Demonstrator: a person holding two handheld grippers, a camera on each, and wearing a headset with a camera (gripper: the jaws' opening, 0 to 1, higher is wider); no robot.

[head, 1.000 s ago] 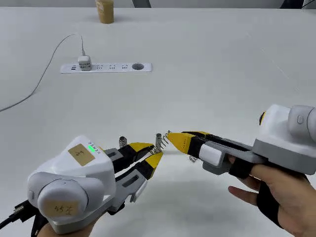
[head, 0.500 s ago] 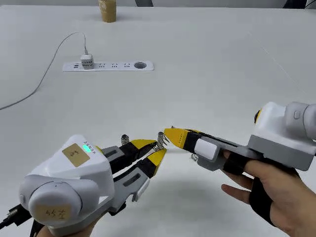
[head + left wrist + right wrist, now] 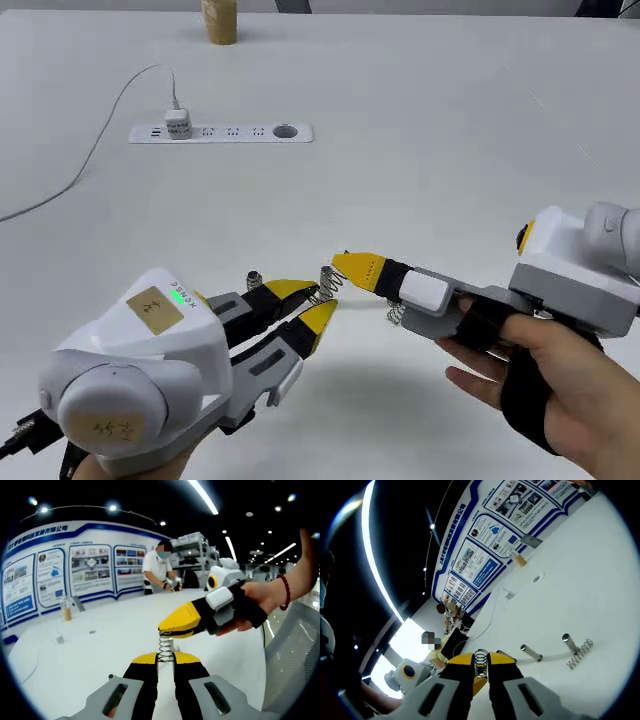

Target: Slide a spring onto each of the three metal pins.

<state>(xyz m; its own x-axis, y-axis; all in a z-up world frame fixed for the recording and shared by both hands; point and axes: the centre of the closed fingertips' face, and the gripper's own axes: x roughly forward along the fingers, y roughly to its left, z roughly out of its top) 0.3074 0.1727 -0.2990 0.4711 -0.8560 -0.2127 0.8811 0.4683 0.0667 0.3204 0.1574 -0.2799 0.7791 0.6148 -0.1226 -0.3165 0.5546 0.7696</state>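
Spring (image 3: 480,661) pinched in the right gripper (image 3: 340,266) is fed onto a pin (image 3: 170,641) clamped by the left gripper (image 3: 165,656); two lower-right pins (image 3: 532,653) are judged unsprung.

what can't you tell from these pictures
- Head view: whether the spring is threaded on yet; the right gripper covers its top.
- Left gripper view: whether the left gripper clamps anything; the spring hides the gap.
- Right gripper view: wall posters, text too small.
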